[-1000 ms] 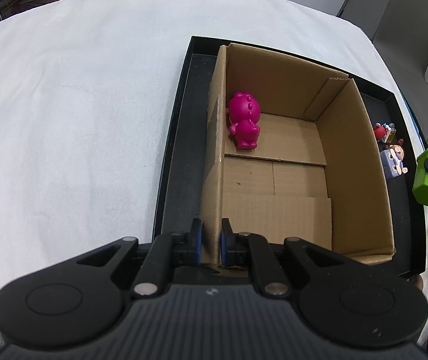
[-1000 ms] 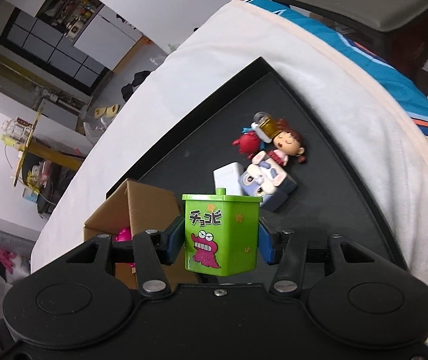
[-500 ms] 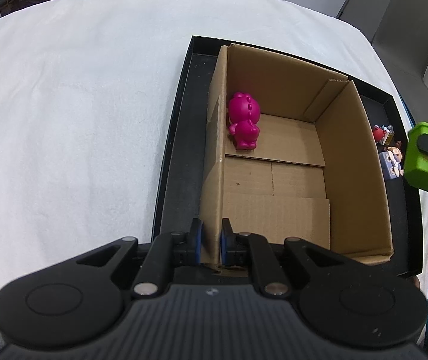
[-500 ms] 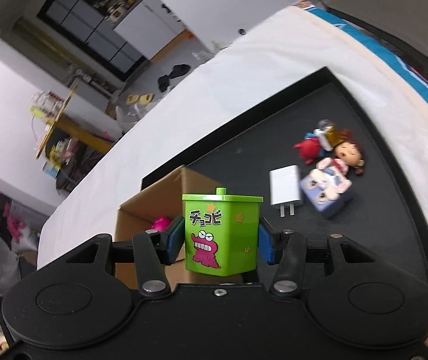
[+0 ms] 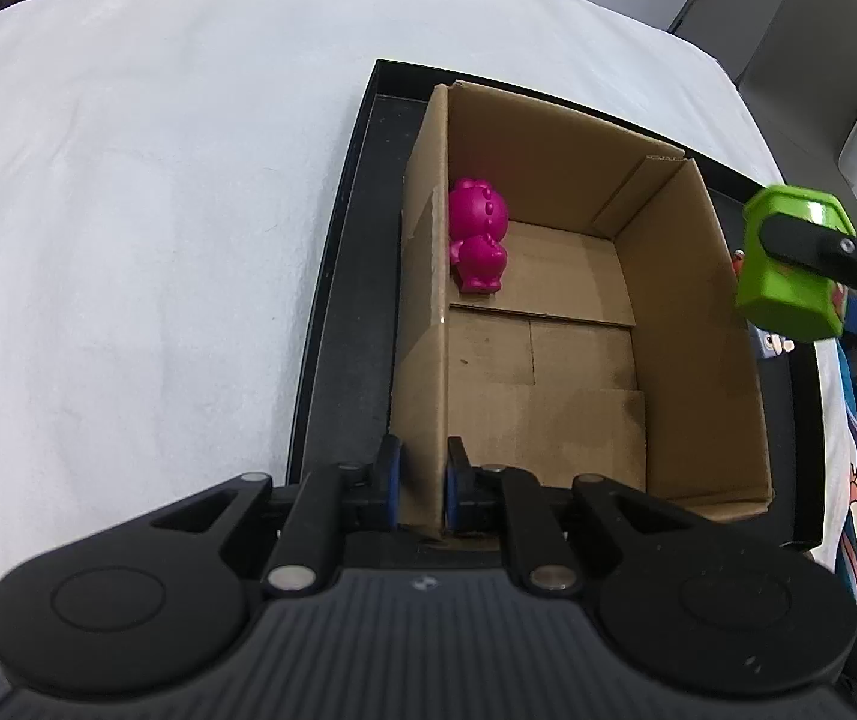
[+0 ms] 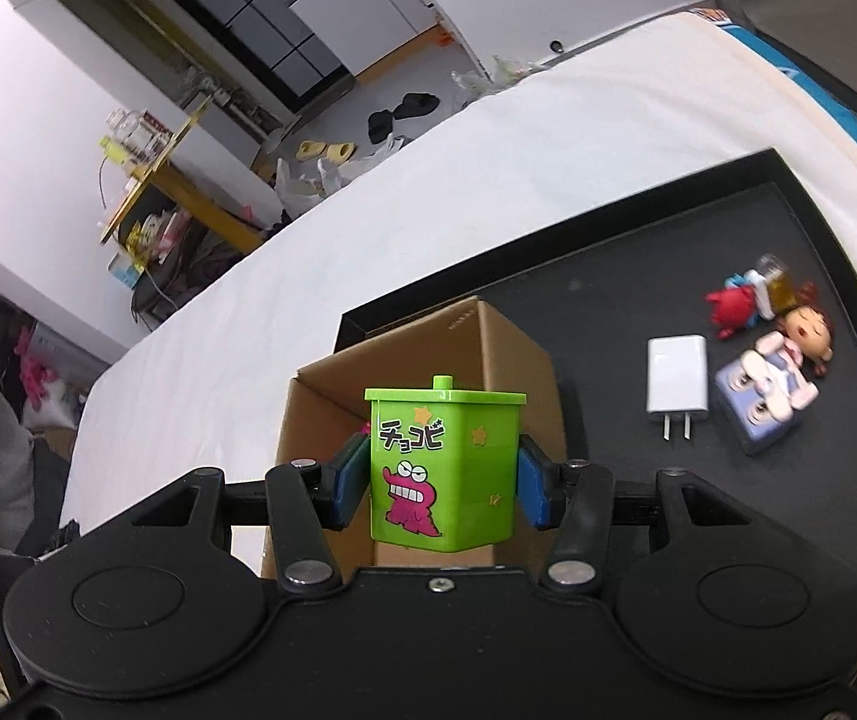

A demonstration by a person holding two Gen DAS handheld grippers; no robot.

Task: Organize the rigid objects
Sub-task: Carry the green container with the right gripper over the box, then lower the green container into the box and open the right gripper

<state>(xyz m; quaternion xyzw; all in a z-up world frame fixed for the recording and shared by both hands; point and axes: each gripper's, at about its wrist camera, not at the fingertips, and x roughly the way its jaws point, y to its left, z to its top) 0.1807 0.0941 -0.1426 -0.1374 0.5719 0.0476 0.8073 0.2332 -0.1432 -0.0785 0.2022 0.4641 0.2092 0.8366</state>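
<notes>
One green lidded container (image 6: 444, 468), pink crocodile printed, in right gripper (image 6: 440, 483).

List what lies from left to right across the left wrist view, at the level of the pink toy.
White cloth → black tray rim → cardboard box, its left wall first → pink toy inside against that wall → box's right wall → green container held in the right gripper.
</notes>
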